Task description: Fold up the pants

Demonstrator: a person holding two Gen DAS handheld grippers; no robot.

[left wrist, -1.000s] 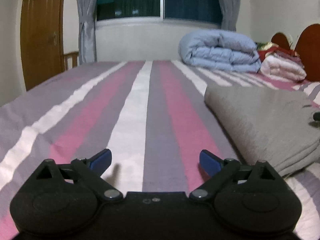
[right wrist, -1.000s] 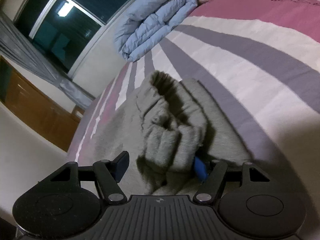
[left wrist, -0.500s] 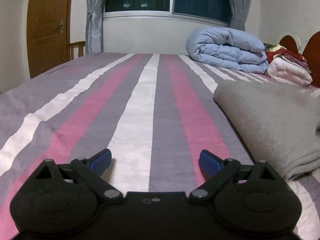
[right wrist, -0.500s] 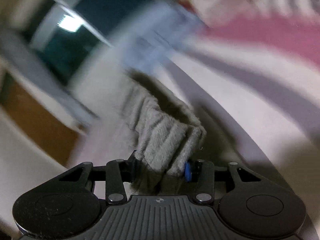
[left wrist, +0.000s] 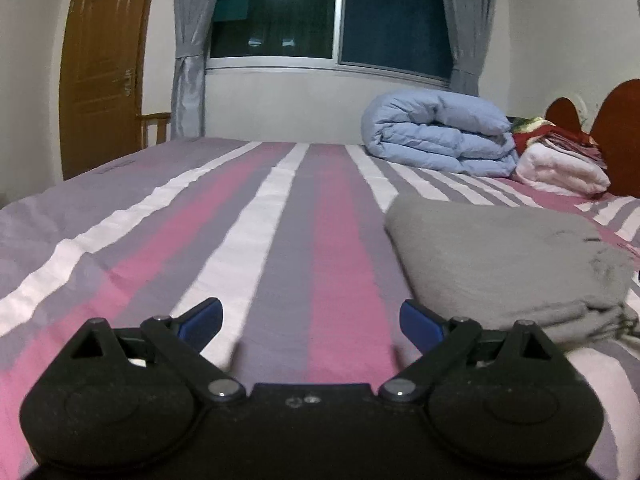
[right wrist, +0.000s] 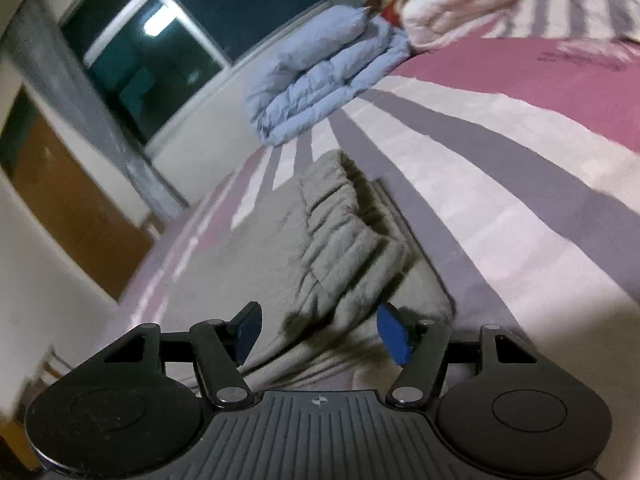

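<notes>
Two grippers: both stand unclenched, neither pressing on cloth.
Right gripper [right wrist: 318, 330]: its jaws have just been opening; the bunched ribbed edge of the grey pants [right wrist: 340, 248] sits between the blue fingers [right wrist: 393, 334], released rather than pinched.
Left gripper [left wrist: 311, 320]: spread wide over bare striped bedsheet [left wrist: 280, 240], nothing between its fingers [left wrist: 200, 317].
Pants from the left side: a flat folded grey stack lies just beyond and to the right of the right-hand finger, not between the two.
Risk at the near edge: the loose ribbed band, let go while humped up, may slump or spring back and undo the last fold.
Risk from the right fingers: pulling away with a finger so near the cloth could snag a layer and drag the stack askew.
Risk from the left fingers: sweeping rightwards low over the sheet could shove the stack's corner and rumple it.
Beyond the pants: a rolled blue duvet [left wrist: 436, 132] and folded pink bedding [left wrist: 560, 168] lie well apart, unlikely to interfere.
Farthest: window [left wrist: 332, 16], curtains and door, of no concern.
</notes>
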